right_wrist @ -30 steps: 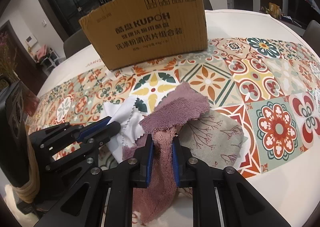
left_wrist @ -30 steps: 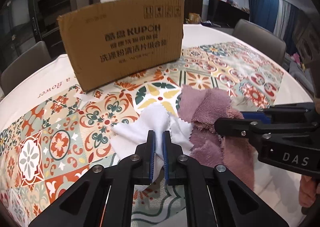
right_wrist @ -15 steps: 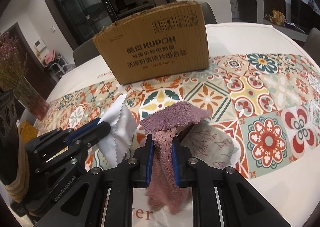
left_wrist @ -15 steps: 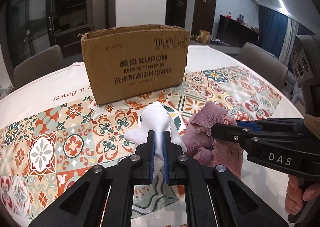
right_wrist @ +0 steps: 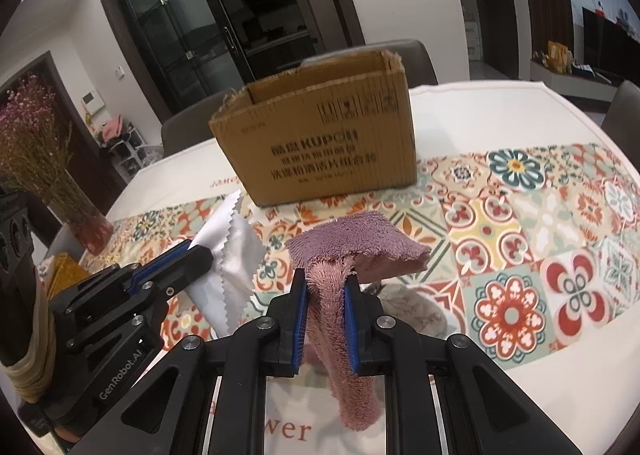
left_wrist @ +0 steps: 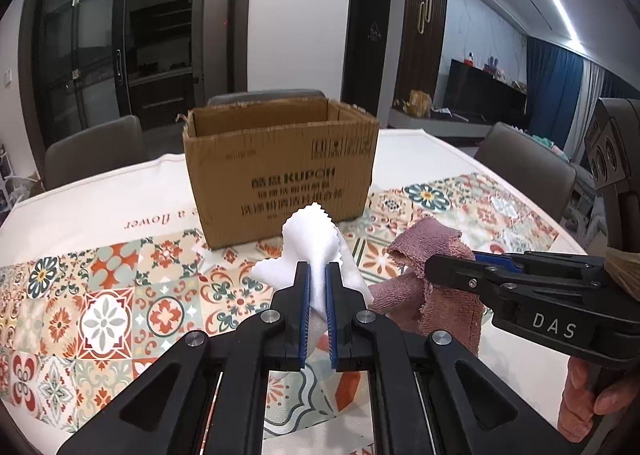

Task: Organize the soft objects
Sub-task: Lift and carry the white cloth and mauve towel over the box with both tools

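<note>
White cloth (left_wrist: 310, 243), zigzag-edged, is bunching up between the left gripper (left_wrist: 316, 287) pads, which are pinching it; its free end is poking up ahead of the fingertips, in line with the cardboard box (left_wrist: 280, 171). Mauve towel (right_wrist: 356, 251) is sitting clamped in the right gripper (right_wrist: 325, 295), one flap folding forward over the tips, the rest hanging down below the jaws. Both cloths are hanging above the patterned table runner (left_wrist: 120, 295), short of the box.

Left wrist view is showing the box's open top and inner walls, plus the person's fingers (left_wrist: 600, 403) wrapping the right tool's handle. Right wrist view alone is showing a grey printed cloth (right_wrist: 412, 311) lying on the runner just behind the towel, and a vase of dried flowers (right_wrist: 48, 171) at the table's left edge. Left tool is sitting just beside the right one, white cloth close to the towel.
</note>
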`<state>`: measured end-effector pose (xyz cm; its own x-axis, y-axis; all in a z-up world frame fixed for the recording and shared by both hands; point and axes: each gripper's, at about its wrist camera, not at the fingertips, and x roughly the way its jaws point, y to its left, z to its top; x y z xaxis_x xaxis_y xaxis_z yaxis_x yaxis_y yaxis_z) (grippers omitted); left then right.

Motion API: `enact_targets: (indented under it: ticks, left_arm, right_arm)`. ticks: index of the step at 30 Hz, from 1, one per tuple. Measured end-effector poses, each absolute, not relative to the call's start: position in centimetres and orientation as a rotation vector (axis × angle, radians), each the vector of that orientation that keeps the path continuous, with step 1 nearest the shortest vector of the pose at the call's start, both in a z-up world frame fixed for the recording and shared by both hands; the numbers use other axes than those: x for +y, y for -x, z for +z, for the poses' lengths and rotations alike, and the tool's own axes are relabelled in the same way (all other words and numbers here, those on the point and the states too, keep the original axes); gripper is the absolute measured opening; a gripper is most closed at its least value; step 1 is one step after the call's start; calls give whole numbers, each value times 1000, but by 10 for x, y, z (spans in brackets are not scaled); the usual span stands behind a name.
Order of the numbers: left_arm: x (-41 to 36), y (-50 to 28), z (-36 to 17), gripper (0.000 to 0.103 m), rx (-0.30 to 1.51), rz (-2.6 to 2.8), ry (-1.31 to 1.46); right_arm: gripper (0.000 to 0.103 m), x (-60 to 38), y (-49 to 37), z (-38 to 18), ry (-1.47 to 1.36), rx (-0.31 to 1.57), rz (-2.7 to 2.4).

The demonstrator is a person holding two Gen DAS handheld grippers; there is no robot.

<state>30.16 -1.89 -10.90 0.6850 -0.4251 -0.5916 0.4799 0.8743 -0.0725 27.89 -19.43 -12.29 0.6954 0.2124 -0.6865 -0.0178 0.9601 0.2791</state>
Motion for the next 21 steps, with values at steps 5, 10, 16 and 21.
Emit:
enact_targets:
  ticks: [5, 10, 16, 21]
  left_arm:
    - [-18, -296, -91, 9, 613, -494, -77]
    - [-18, -294, -76, 9, 595, -484, -54]
    - [-19, -295, -54, 9, 566, -471, -32]
    - [-21, -301, -37, 9, 537, -466, -14]
  right_arm:
    - [18, -197, -277, -106, -256, 765, 135]
    - [18, -200, -276, -88, -251, 731, 142]
    - [18, -204, -277, -63, -241, 678, 153]
    - [18, -206, -282, -45, -233, 639, 167]
